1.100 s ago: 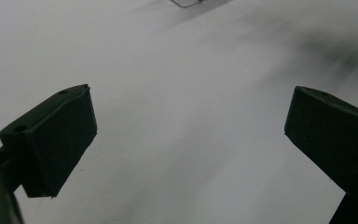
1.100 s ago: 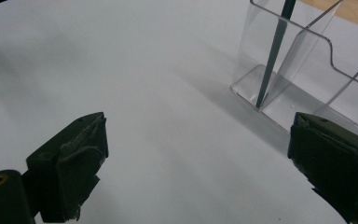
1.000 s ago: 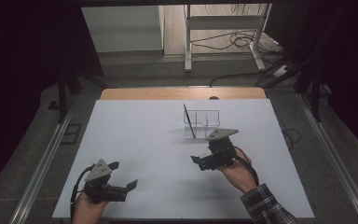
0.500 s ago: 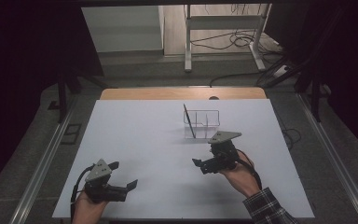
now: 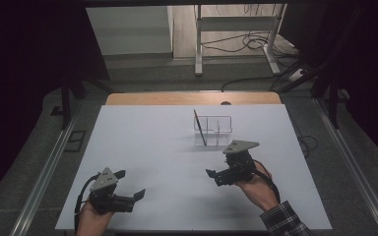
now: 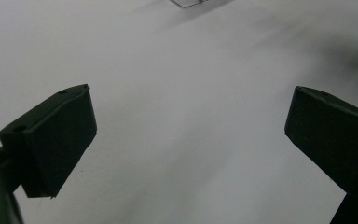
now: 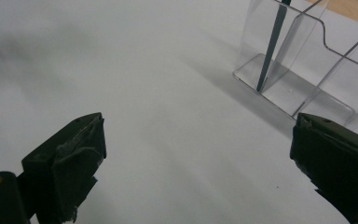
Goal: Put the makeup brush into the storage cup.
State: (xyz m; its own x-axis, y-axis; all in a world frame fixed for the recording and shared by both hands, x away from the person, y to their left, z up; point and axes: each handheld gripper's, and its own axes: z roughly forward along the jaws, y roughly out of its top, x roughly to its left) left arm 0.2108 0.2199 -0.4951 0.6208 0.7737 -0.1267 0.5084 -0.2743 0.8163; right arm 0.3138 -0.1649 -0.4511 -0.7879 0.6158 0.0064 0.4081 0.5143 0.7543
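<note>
My right gripper (image 5: 212, 175): jaws spread wide, holding nothing, low over the white table (image 5: 142, 147).
My left gripper (image 5: 131, 187): jaws wide apart too, empty, at 7 o'clock on the table.
Clear holder (image 5: 218, 131): at 12 o'clock from my right gripper, near it, untouched.
Dark pen (image 5: 200, 128): 1, leaning in the holder's left compartment.

One clear plastic divided holder (image 5: 213, 131); one dark slender pen (image 5: 200, 127) standing inside; two black handheld grippers; one white table (image 5: 167, 147).
</note>
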